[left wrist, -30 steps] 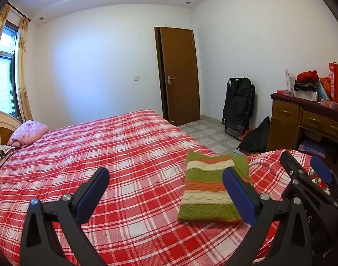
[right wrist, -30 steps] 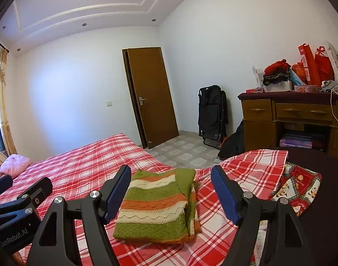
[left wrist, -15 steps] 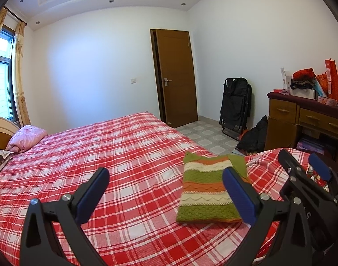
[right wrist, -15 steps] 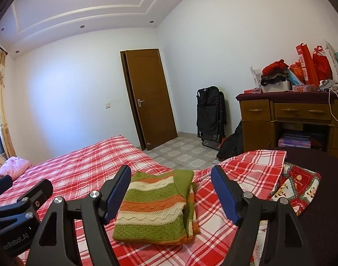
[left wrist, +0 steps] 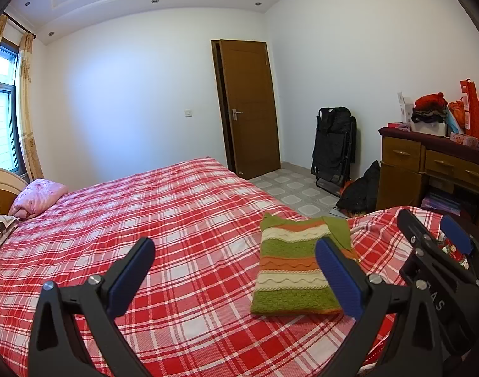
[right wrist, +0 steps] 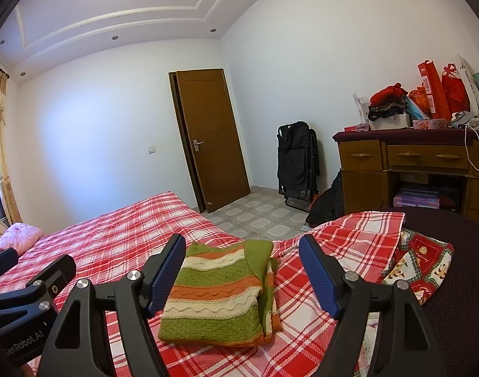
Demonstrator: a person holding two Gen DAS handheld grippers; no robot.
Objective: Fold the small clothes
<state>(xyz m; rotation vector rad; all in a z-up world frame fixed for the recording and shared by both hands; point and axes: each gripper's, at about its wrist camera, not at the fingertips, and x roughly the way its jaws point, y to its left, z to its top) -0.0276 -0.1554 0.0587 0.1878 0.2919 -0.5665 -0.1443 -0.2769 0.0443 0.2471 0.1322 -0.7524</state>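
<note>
On the wide bed with the red-and-white checked cover (left wrist: 183, 220): green, orange and cream striped knitted sweater (right wrist: 217, 292) folded into a compact rectangle near the foot corner.
Looks finished for this garment; no other loose clothes visible on the cover to fold. Left tongs (left wrist: 234, 278) spread wide and empty just short of it, right tongs (right wrist: 242, 278) likewise wide, gripping nothing.
</note>
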